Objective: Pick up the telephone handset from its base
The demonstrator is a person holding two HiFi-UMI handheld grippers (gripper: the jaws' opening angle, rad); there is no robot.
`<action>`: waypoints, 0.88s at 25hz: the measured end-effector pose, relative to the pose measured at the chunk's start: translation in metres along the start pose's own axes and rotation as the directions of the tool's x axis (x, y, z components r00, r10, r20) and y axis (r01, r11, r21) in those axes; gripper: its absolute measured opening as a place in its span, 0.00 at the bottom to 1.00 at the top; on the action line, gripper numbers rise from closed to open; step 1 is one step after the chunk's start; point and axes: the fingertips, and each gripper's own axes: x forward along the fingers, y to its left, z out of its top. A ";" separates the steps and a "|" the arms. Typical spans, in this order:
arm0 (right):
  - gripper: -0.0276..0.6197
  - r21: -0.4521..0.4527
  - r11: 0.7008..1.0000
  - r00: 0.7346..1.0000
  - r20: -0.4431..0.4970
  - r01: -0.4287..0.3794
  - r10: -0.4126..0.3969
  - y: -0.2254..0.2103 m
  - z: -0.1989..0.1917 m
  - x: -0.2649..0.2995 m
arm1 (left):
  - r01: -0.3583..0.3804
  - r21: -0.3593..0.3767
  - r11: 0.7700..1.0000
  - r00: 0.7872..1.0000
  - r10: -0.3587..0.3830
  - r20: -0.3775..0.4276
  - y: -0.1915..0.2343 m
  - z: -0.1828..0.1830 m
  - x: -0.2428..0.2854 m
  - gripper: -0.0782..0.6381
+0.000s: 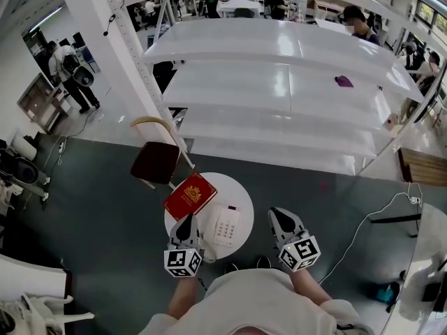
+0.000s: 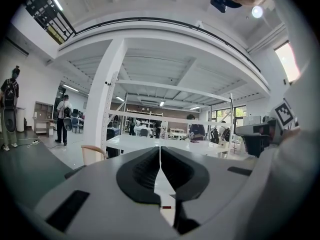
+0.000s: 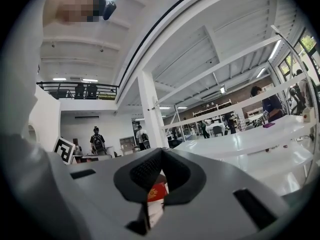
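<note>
The white shelving unit (image 1: 279,82) fills the upper half of my head view, with dark grey floor (image 1: 105,201) in front of it. On that floor stands a small round white counter (image 1: 244,190), and a chair (image 1: 155,162) with a dark red seat sits just behind its left side.

A red book (image 1: 190,195) lies on the left of the counter. The white telephone (image 1: 227,225) lies just right of it, keypad up, towards my edge of the counter. At this size I cannot separate the handset from the base, but nothing looks raised off it, so I judge it is in its cradle.

My left tongs (image 1: 187,220) hover over the near left of the counter, just beside the telephone's left edge. Their own view shows the jaws pressed together with nothing between them. My right tongs (image 1: 279,215) hang off the counter's right side, over the floor and apart from the telephone. Their tips meet too and they carry nothing; through the slit below the tips I only see the book.

So none of the task is done. I reckon I must first spread one pair of tongs, then bring it around the handset, close and lift.
</note>
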 end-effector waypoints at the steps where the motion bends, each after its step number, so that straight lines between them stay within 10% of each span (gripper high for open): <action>1: 0.05 0.001 1.000 1.000 -0.004 -0.001 0.001 0.001 -0.001 0.000 | 0.001 -0.004 1.000 1.000 -0.001 -0.007 0.000 -0.003 0.000 0.14; 22: 0.06 0.082 0.997 0.996 -0.094 0.010 -0.002 0.004 -0.039 0.011 | 0.050 -0.032 0.998 0.976 -0.055 -0.211 -0.003 -0.092 0.003 0.14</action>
